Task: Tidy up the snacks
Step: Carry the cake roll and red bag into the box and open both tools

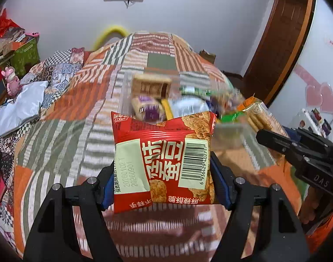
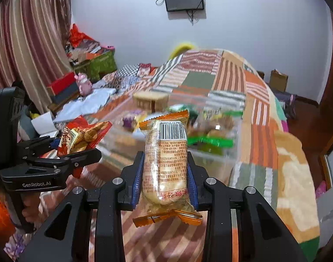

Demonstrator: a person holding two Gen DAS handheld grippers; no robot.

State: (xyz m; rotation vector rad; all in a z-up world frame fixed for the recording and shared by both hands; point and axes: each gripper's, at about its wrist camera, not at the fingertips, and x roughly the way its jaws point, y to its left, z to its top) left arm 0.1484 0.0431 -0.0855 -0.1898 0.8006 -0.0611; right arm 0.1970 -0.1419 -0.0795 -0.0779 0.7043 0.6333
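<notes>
My left gripper (image 1: 163, 174) is shut on a red snack packet (image 1: 164, 159) with a barcode, held above the bed. The same red snack packet (image 2: 83, 137) and left gripper (image 2: 75, 150) show at the left of the right wrist view. My right gripper (image 2: 165, 174) is shut on an orange-ended clear packet of rice crackers (image 2: 165, 163), its blue pads (image 2: 137, 174) pressing both sides. The right gripper (image 1: 282, 142) and the cracker packet (image 1: 257, 115) also appear at the right of the left wrist view. Ahead lies a clear plastic bin (image 2: 232, 152) holding several snacks.
A patchwork quilt (image 1: 74, 131) covers the bed. White cloth (image 1: 20, 109) and a pink toy (image 1: 11, 80) lie at the left, with boxes (image 2: 94, 61) stacked by the curtain. A brown door (image 1: 282, 39) stands at the right; a paper bag (image 2: 279, 80) sits past the bed.
</notes>
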